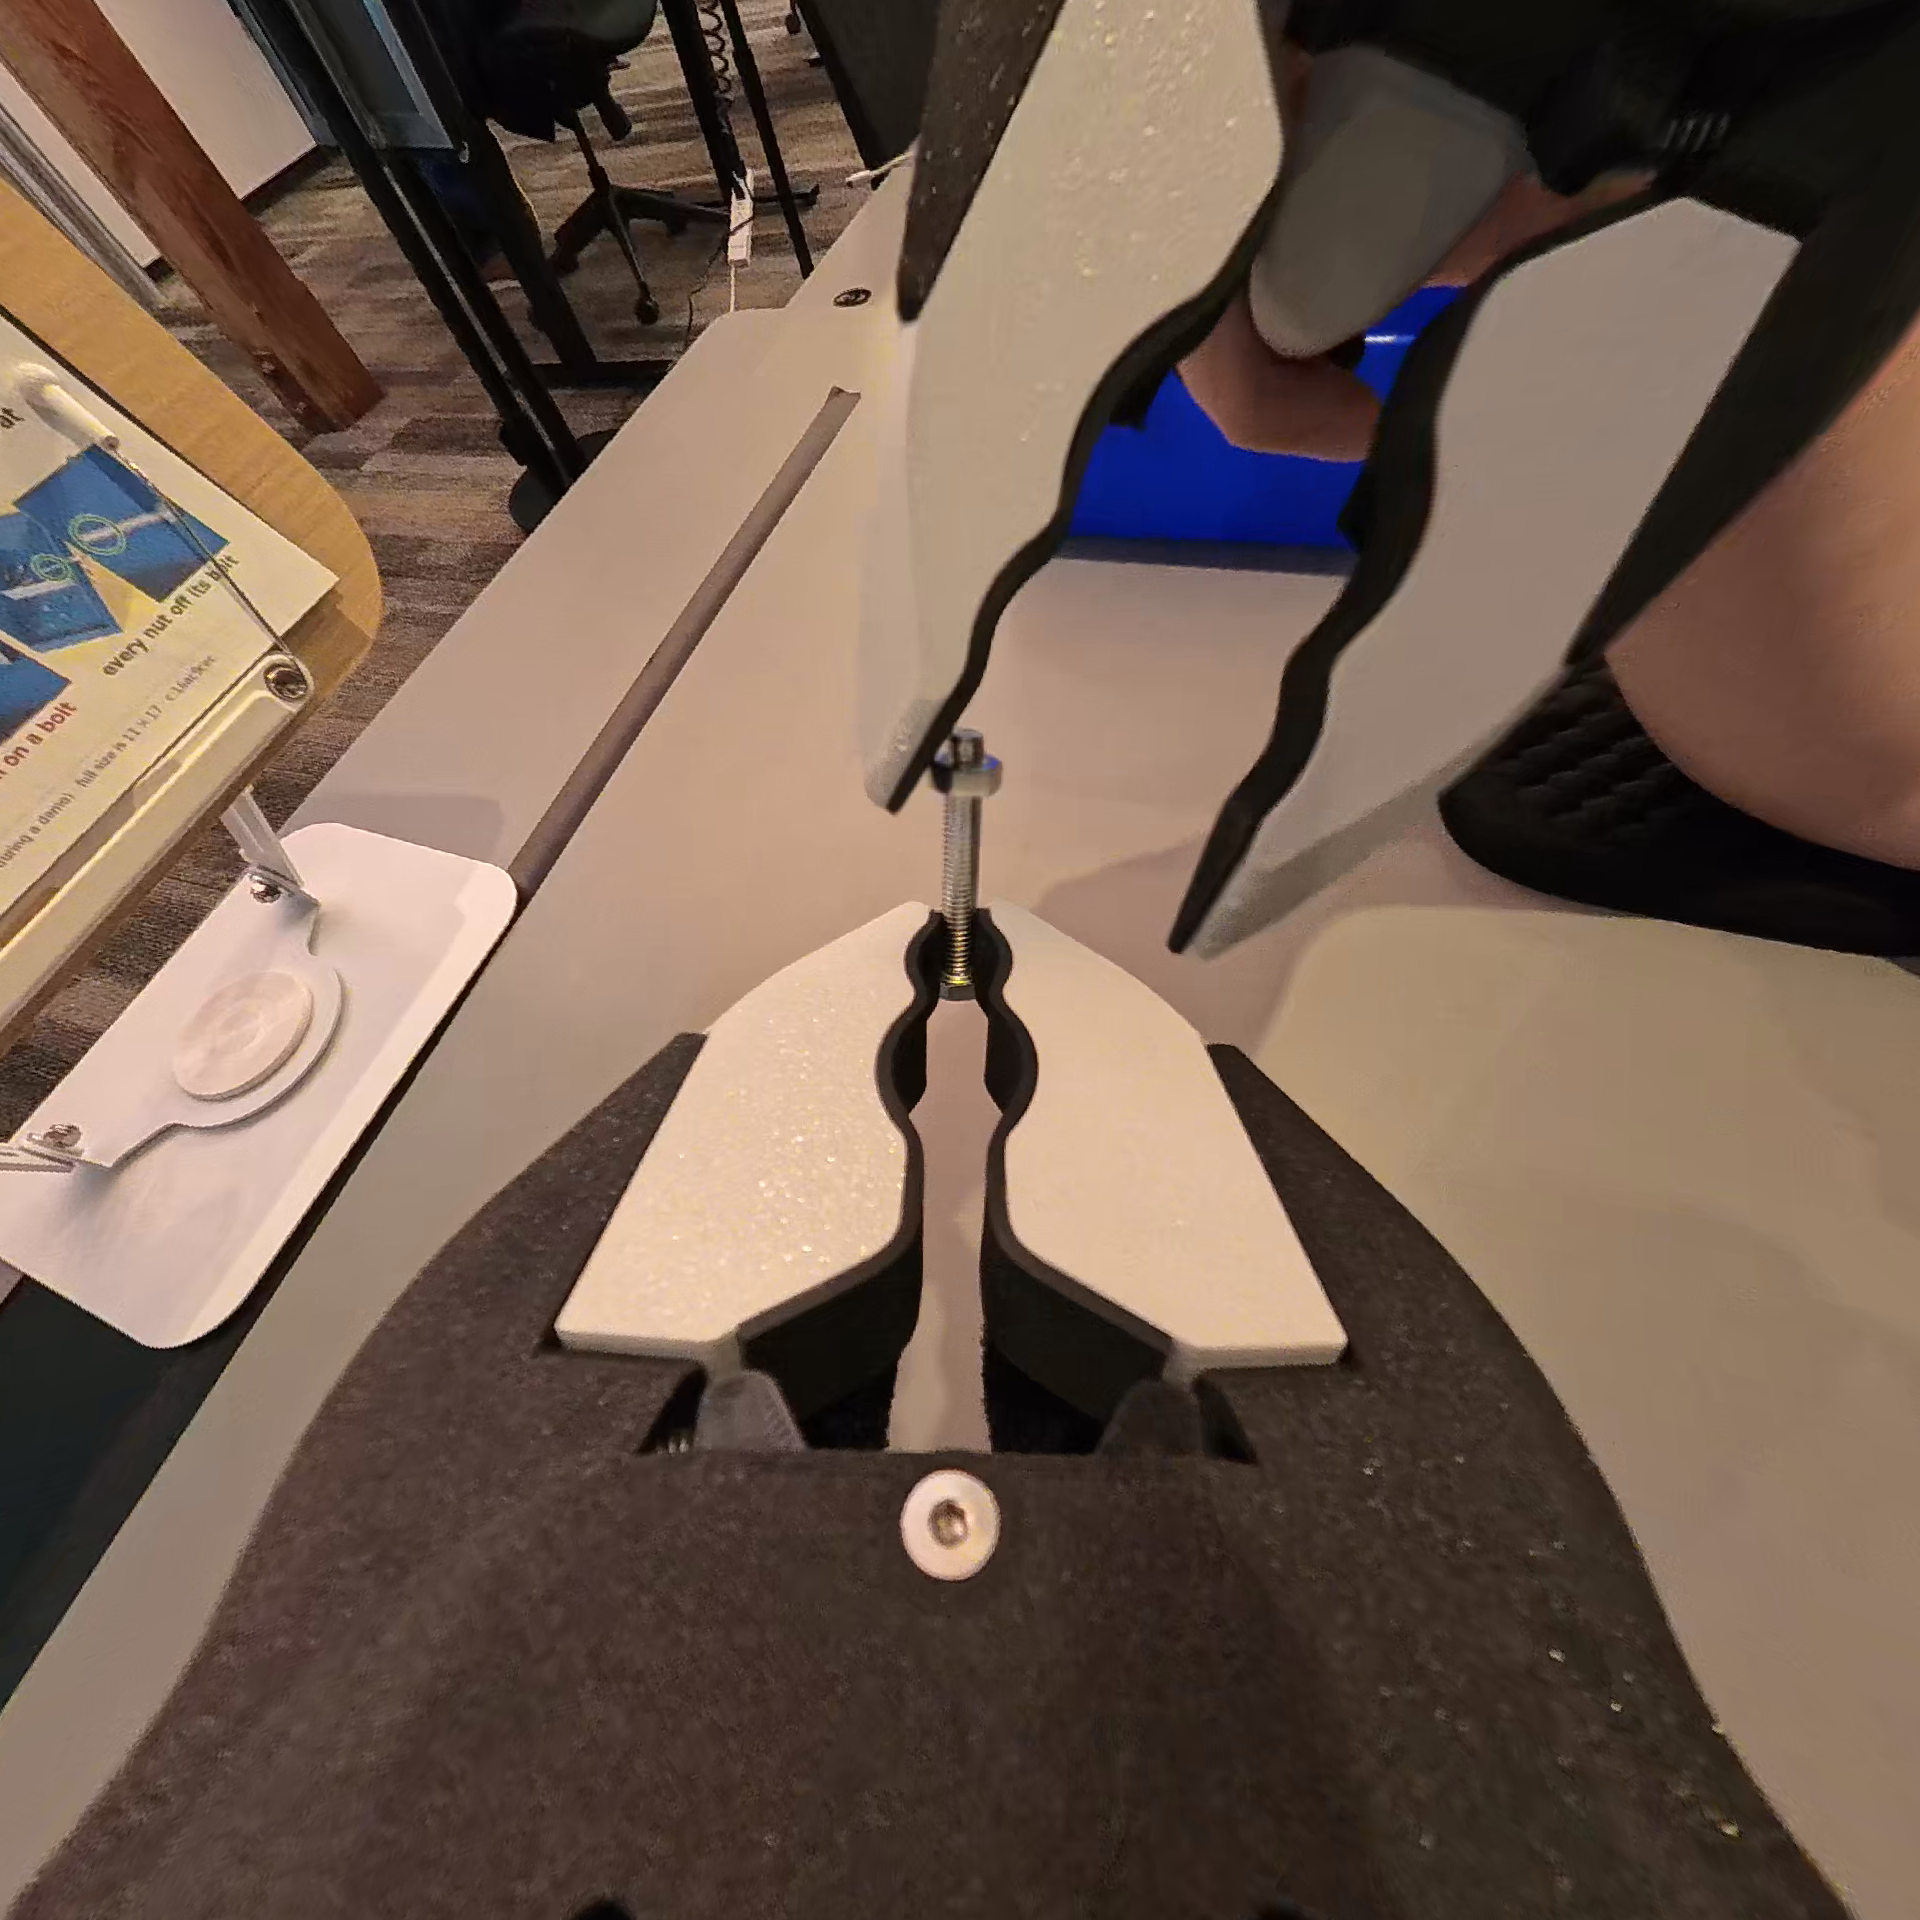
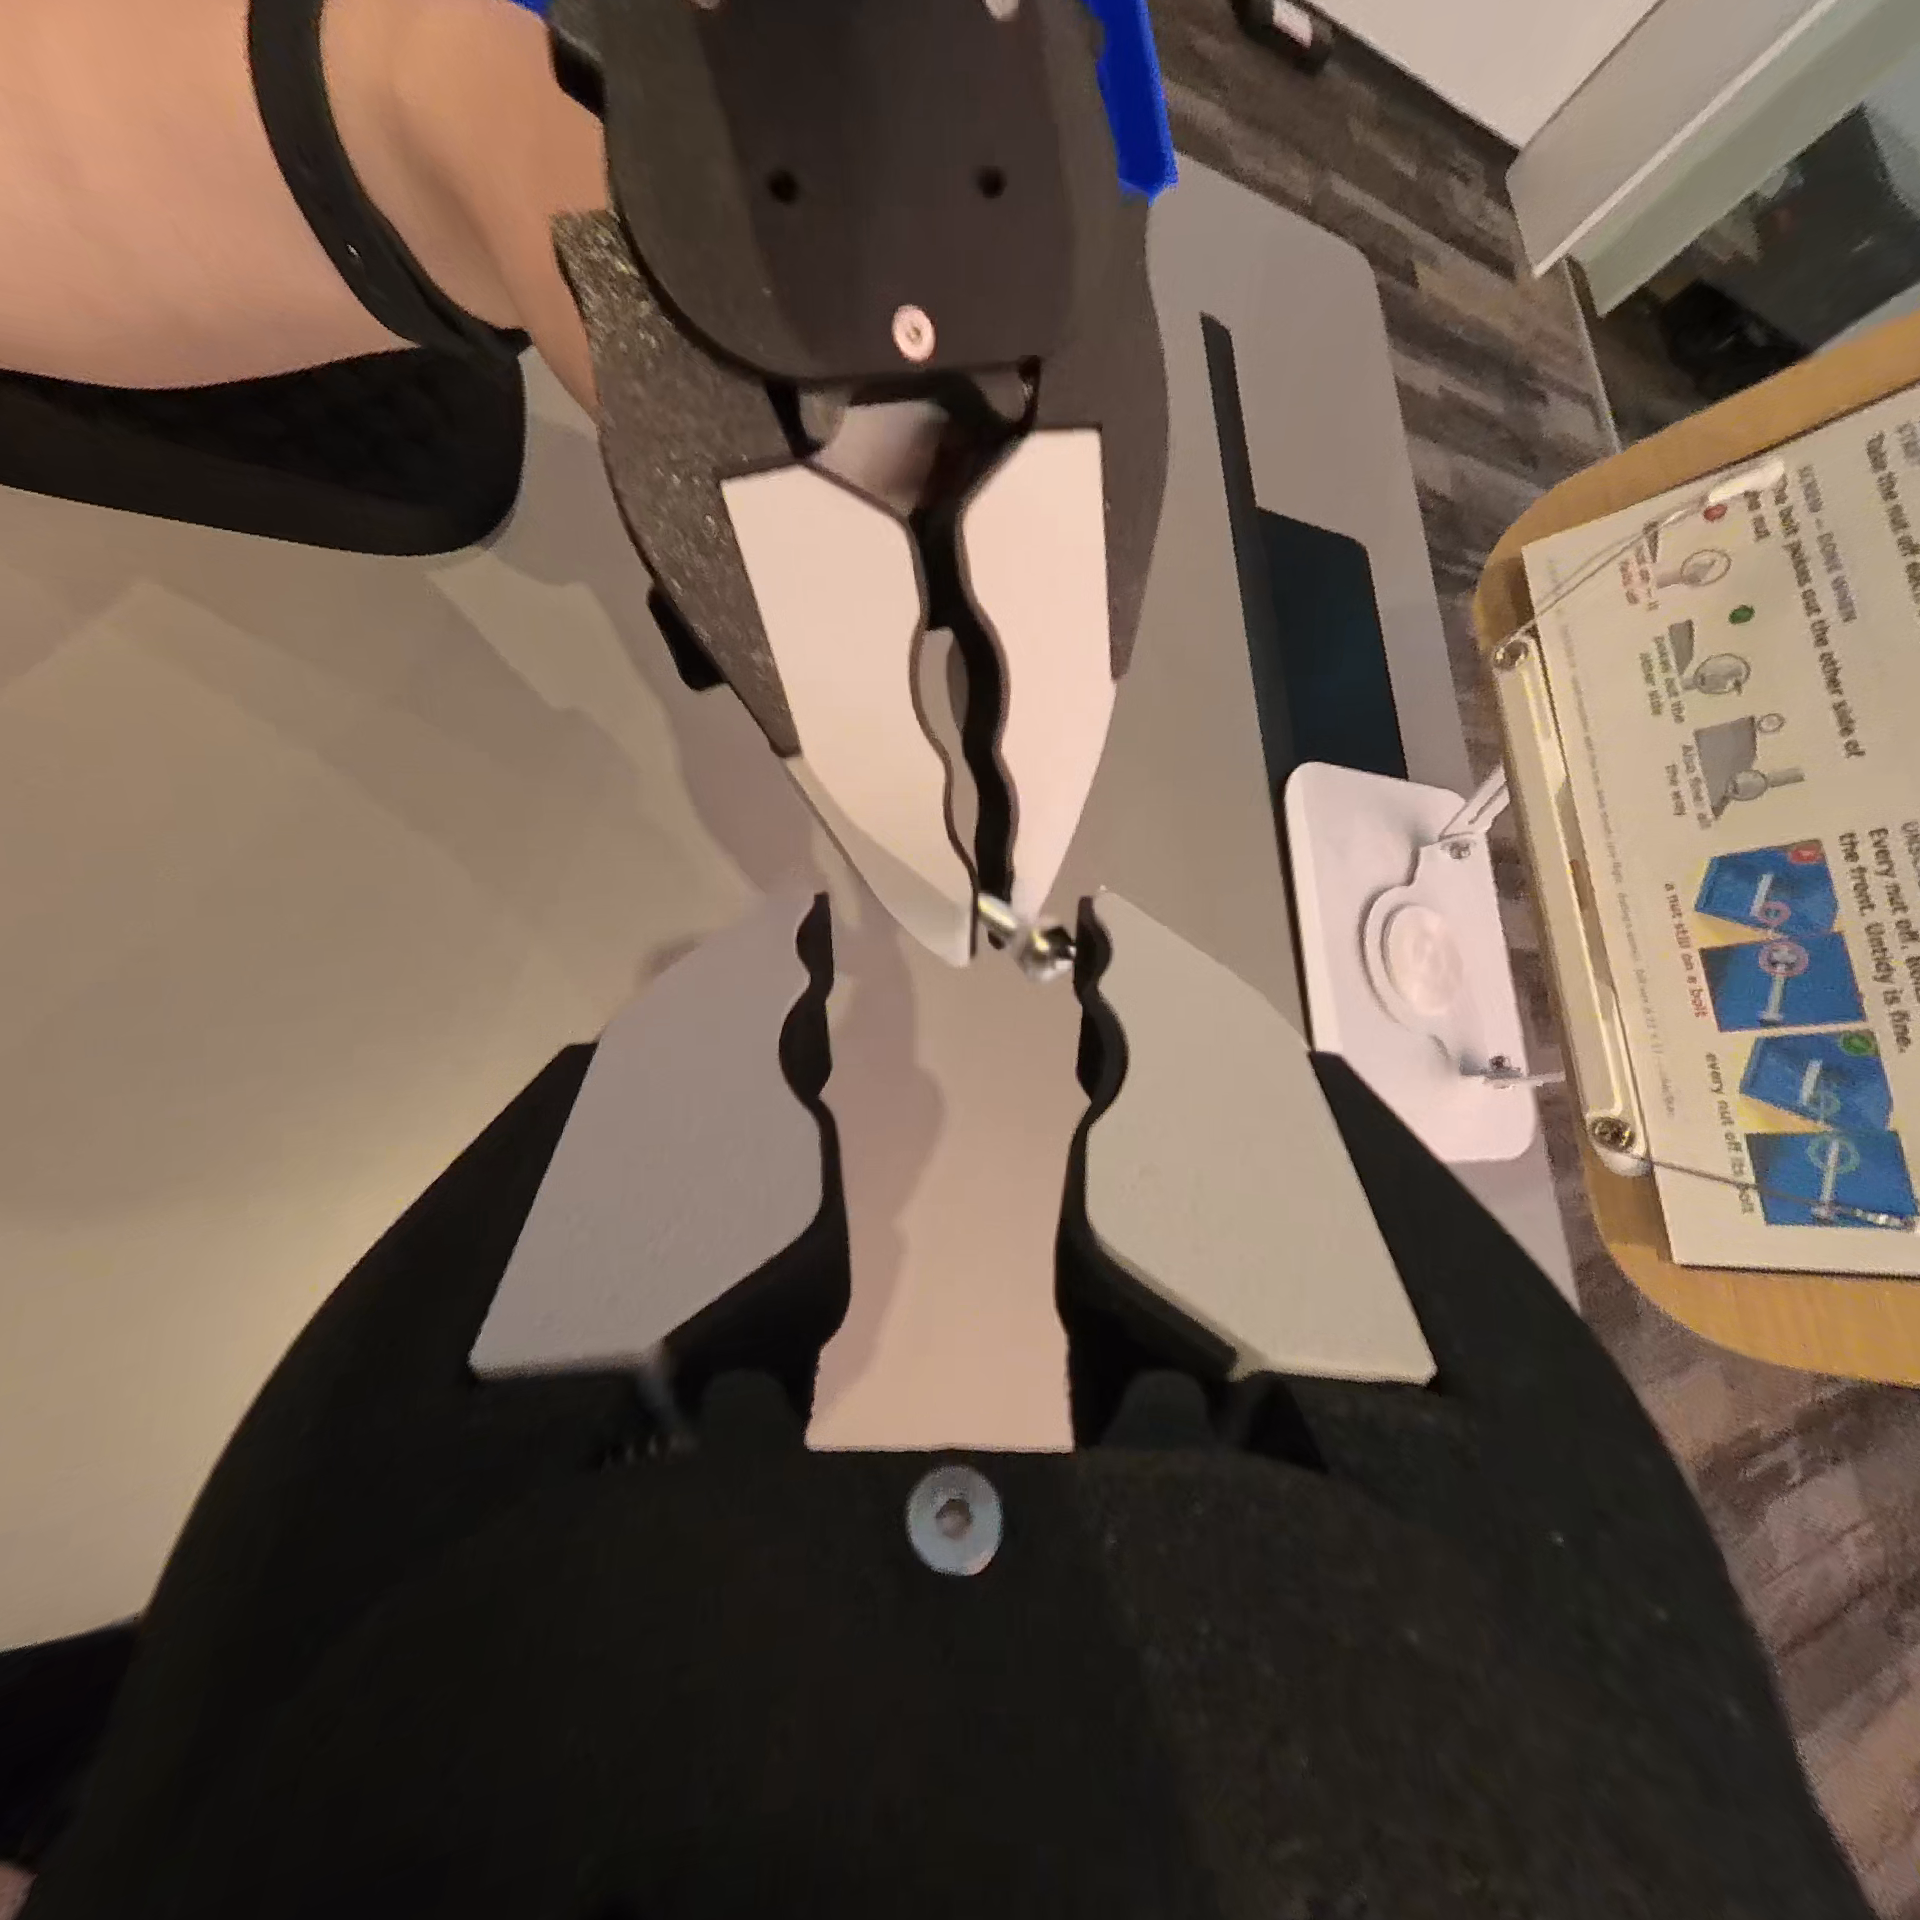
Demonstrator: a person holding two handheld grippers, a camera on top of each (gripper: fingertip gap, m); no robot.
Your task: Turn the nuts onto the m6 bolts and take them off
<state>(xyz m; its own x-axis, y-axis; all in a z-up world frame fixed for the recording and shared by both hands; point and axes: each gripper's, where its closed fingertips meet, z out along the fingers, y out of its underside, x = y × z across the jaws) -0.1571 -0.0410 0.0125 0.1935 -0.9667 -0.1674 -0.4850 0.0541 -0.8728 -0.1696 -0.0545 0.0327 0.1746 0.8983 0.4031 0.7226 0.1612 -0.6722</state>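
My left gripper point(image 1: 958, 920) is shut on a silver threaded bolt point(image 1: 954, 852) near one end, and the bolt sticks out forward past its fingertips. A silver nut point(image 1: 968, 774) sits on the bolt near its far end. My right gripper point(image 1: 1036, 871) reaches in from above, open, and one of its fingertips point(image 1: 896, 795) lies against the nut. In the right wrist view my right gripper point(image 2: 956, 914) is open, with the nut point(image 2: 1044, 951) at the tip of its right finger. The left gripper point(image 2: 987, 920) there holds the bolt point(image 2: 995, 914) above the grey table point(image 2: 260, 831).
A blue block point(image 1: 1195, 478) stands on the table behind the right gripper. An instruction sheet point(image 2: 1714, 883) on a wooden board leans on a white stand base point(image 2: 1403, 935) at the table's edge. A person's forearm point(image 2: 208, 208) is at upper left. Office chairs and carpet lie beyond. Both grippers' tips are close together, under 4 cm apart.
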